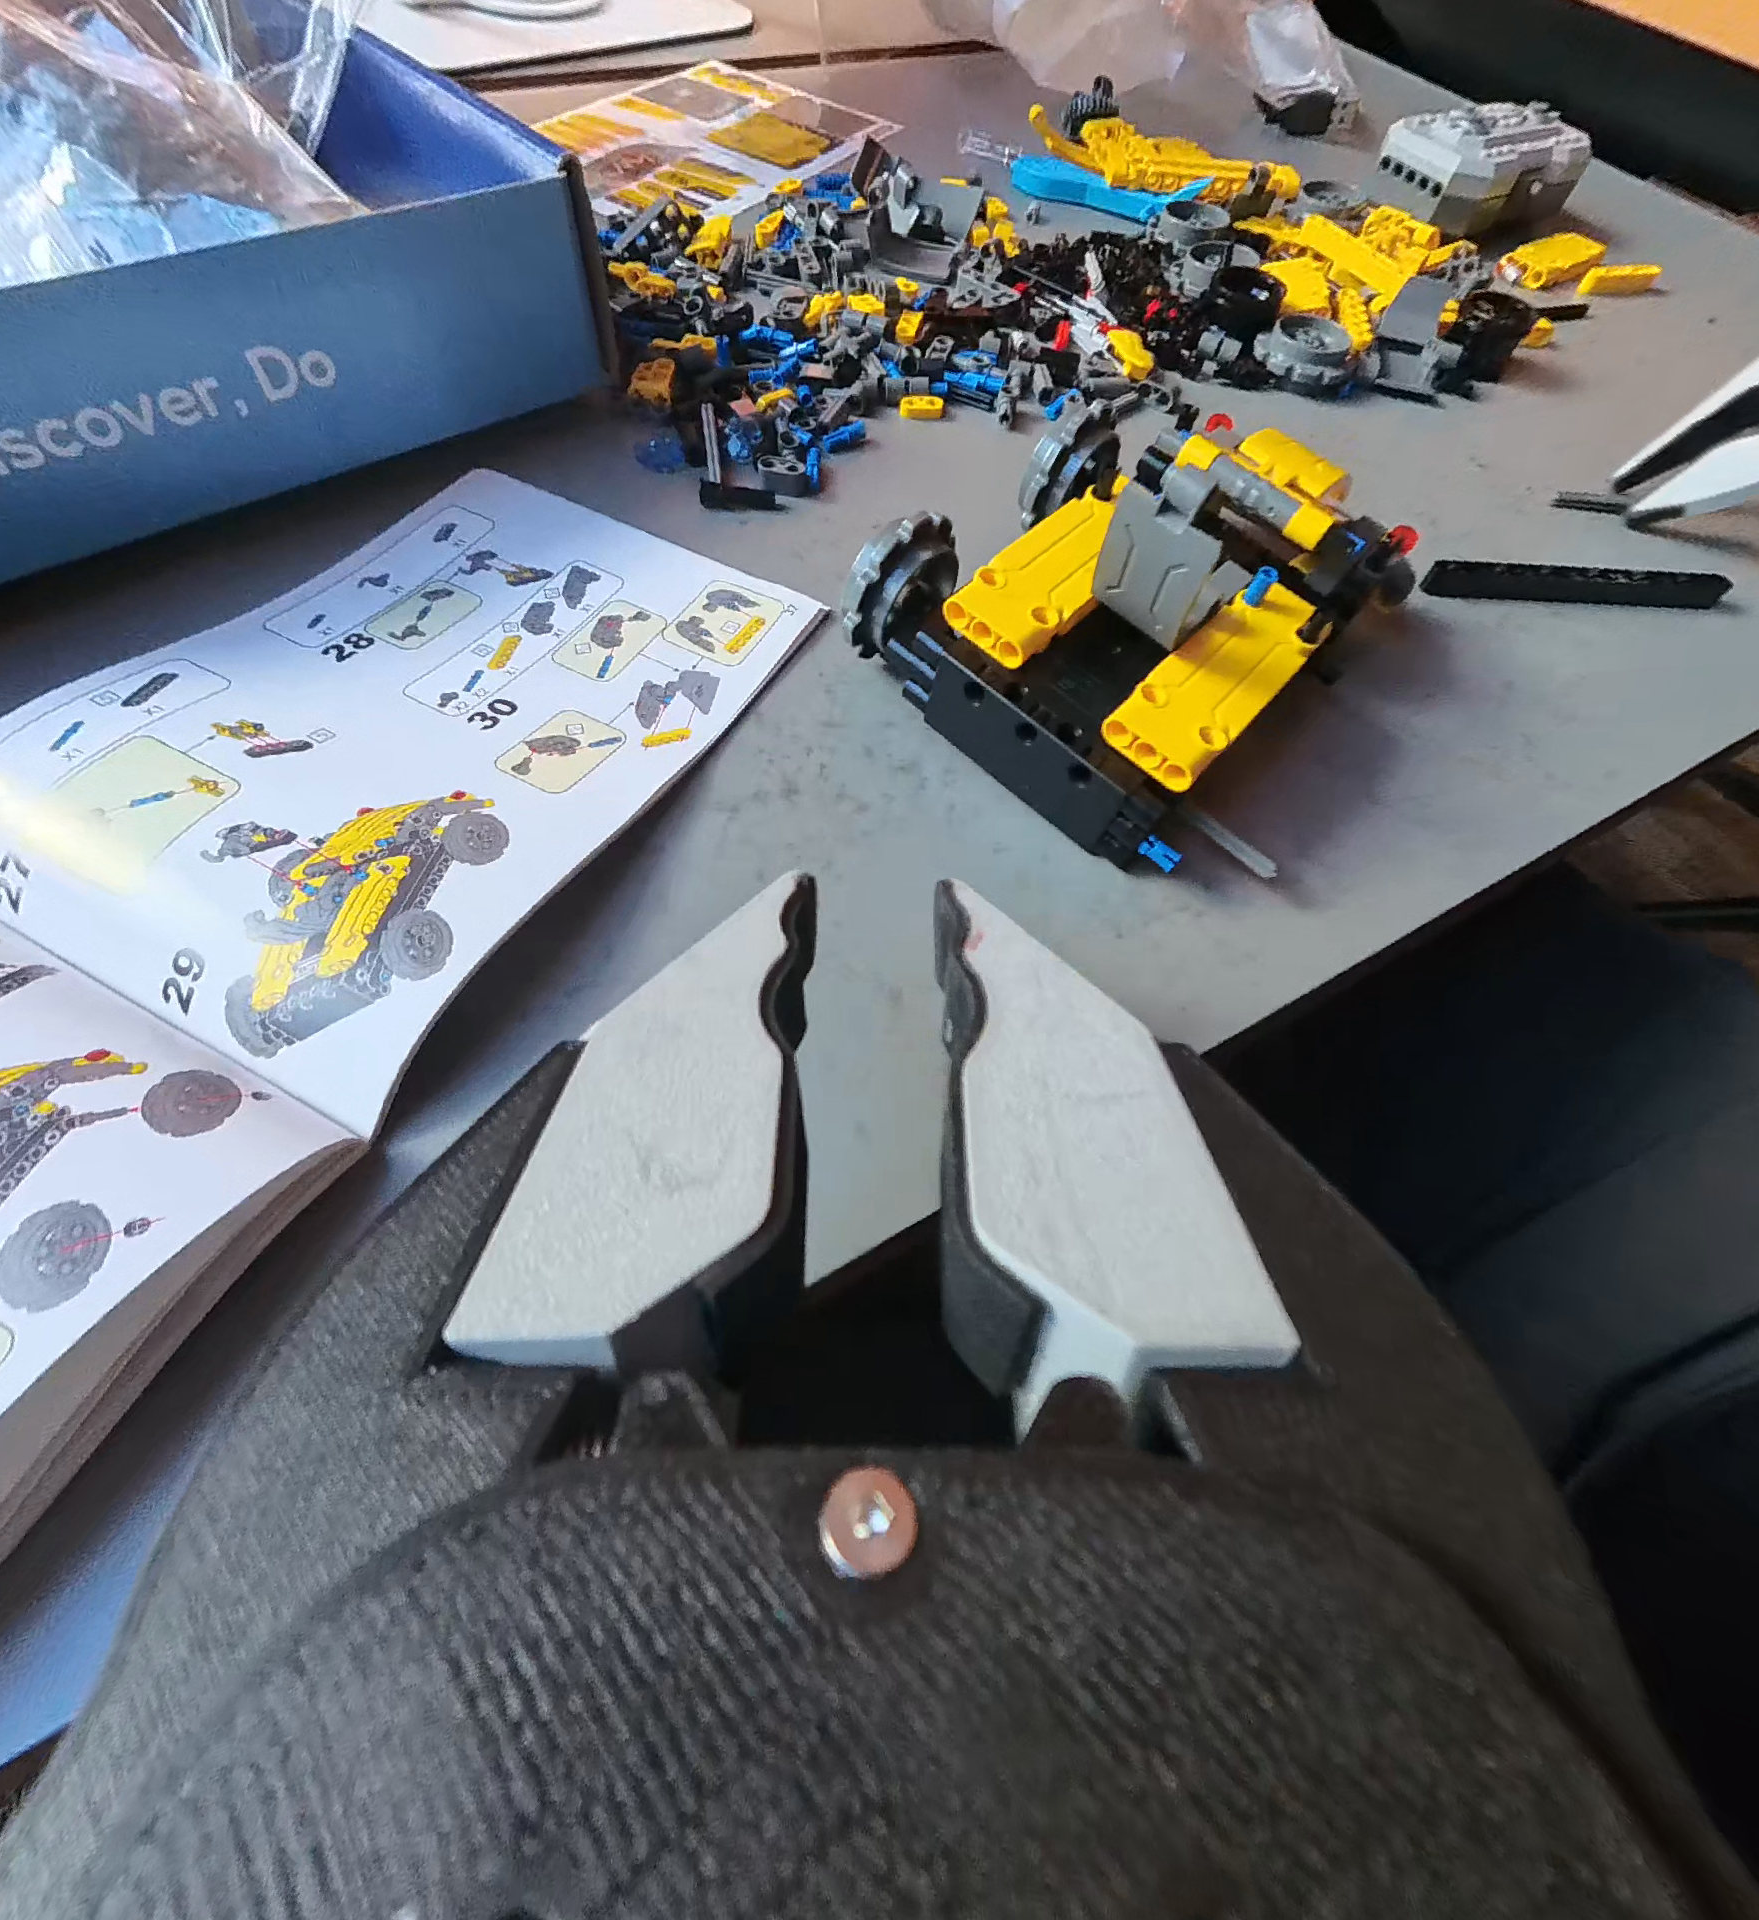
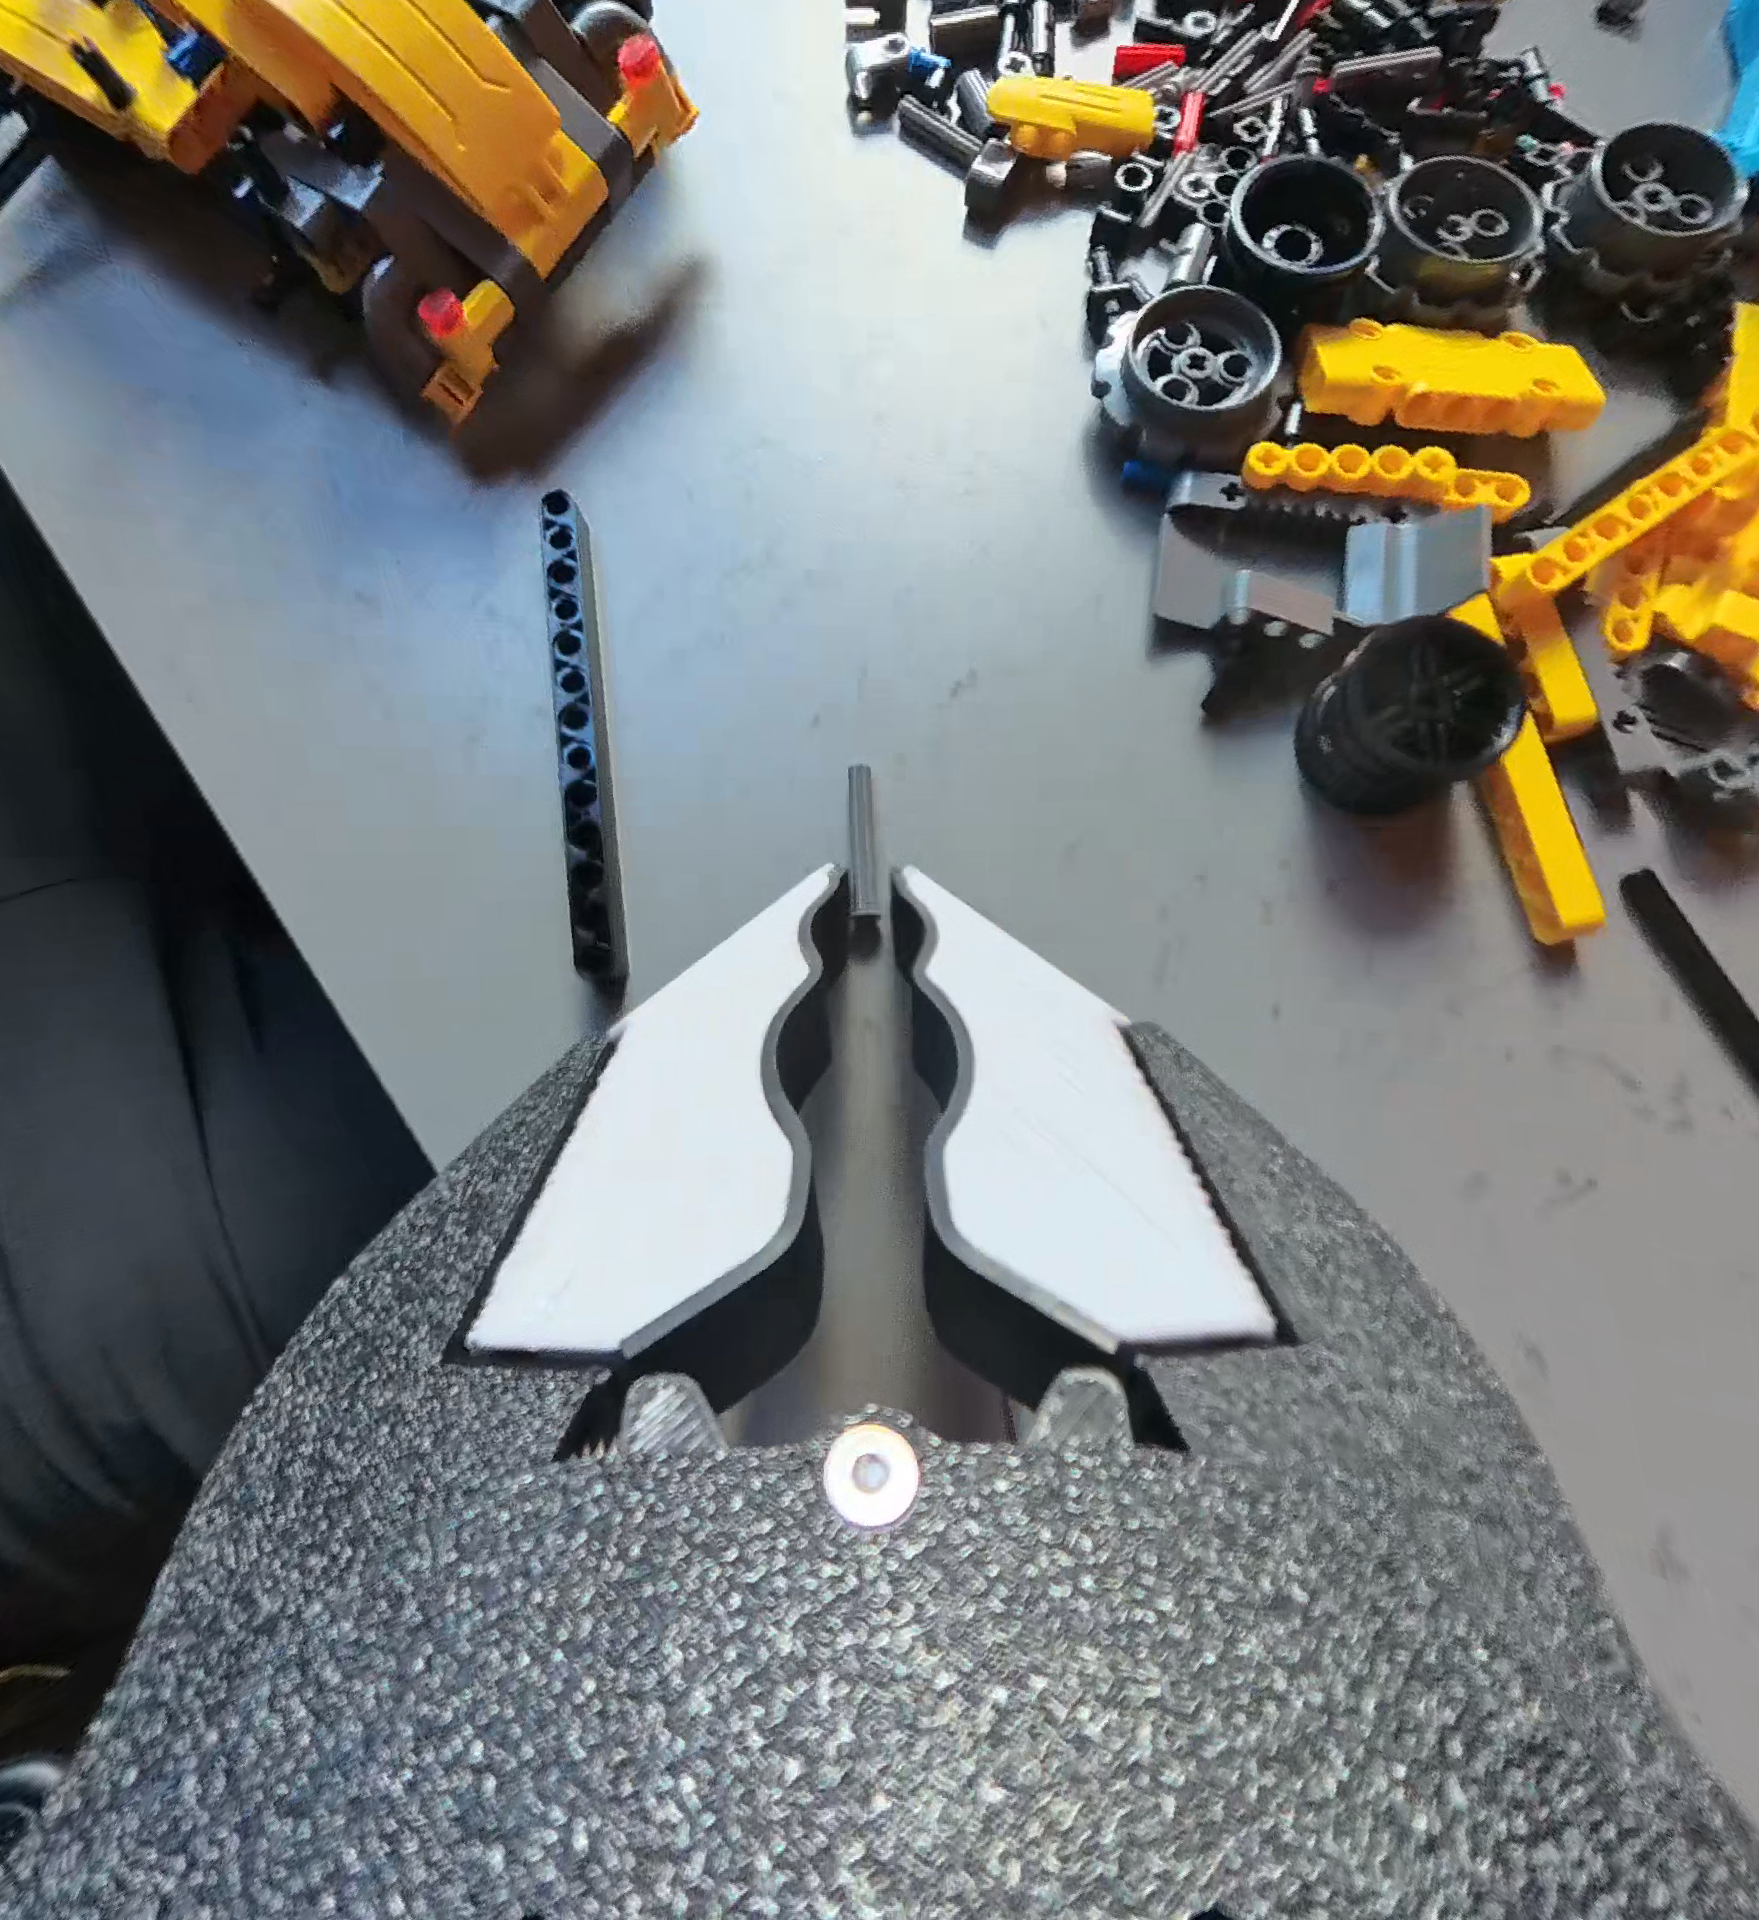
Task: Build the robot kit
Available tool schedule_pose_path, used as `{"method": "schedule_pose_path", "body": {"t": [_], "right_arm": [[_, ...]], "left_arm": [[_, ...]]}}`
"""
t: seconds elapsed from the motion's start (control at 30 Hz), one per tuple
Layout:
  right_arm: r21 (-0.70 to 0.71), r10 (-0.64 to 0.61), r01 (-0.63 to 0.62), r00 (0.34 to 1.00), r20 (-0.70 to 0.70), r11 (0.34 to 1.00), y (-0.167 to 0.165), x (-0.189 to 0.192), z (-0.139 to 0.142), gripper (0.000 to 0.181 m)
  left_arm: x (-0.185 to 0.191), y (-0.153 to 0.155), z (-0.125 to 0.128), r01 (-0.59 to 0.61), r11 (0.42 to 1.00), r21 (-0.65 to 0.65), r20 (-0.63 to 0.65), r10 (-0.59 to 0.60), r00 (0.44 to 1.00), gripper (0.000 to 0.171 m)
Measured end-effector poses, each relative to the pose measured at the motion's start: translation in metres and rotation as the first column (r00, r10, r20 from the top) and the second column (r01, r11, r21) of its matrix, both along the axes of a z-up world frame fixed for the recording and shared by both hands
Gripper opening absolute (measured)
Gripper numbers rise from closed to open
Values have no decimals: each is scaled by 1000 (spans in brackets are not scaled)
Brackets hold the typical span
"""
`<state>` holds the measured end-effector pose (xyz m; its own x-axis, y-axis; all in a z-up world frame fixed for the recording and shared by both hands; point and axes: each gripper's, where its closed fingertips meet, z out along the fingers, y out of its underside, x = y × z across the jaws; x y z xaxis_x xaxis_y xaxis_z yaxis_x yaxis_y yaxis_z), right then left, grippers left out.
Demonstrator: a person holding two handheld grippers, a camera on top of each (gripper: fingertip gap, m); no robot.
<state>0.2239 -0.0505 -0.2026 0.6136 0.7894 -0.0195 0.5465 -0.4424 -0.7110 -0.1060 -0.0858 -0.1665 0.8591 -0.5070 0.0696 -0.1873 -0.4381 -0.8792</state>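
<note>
Meanwhile, your right tool [image 2: 867, 883] pinches a short black plastic axle rod [image 2: 862, 836] above the grey table [image 2: 854, 582], while your left tool [image 1: 870, 914] hovers narrowly parted, empty, near the half-built yellow-and-black brick vehicle [image 1: 1129, 623].

1. The half-built yellow and black brick vehicle [image 1: 1135, 623] stands on the grey table [image 1: 854, 790].
2. The open instruction booklet [image 1: 262, 831] lies to its left.
3. The blue cardboard box [image 1: 231, 343] sits behind the booklet.
4. The heap of loose plastic pieces [image 1: 1010, 301] lies behind the vehicle.
5. The long black perforated beam [image 1: 1576, 584] lies right of the vehicle.
</note>
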Motion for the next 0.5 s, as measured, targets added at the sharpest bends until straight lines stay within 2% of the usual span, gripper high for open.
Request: {"method": "schedule_pose_path", "body": {"t": [0.13,0.27,0.4,0.5], "right_arm": [[22,-3,4,1000,-25,1000,-2,2,4,19],[54,22,-14,987,-161,998,-5,3,21,22],[149,52,-6,950,-309,989,-9,7,48,24],[171,92,-33,934,-345,985,-15,7,55,24]], "left_arm": [[4,2,-1,0,1000,-19,2,0,1000,22],[4,-3,-5,-15,1000,-23,-10,15,1000,22],[4,-8,-4,-50,999,-14,16,51,999,30],[4,-12,0,-63,998,-16,44,64,997,36]]}}
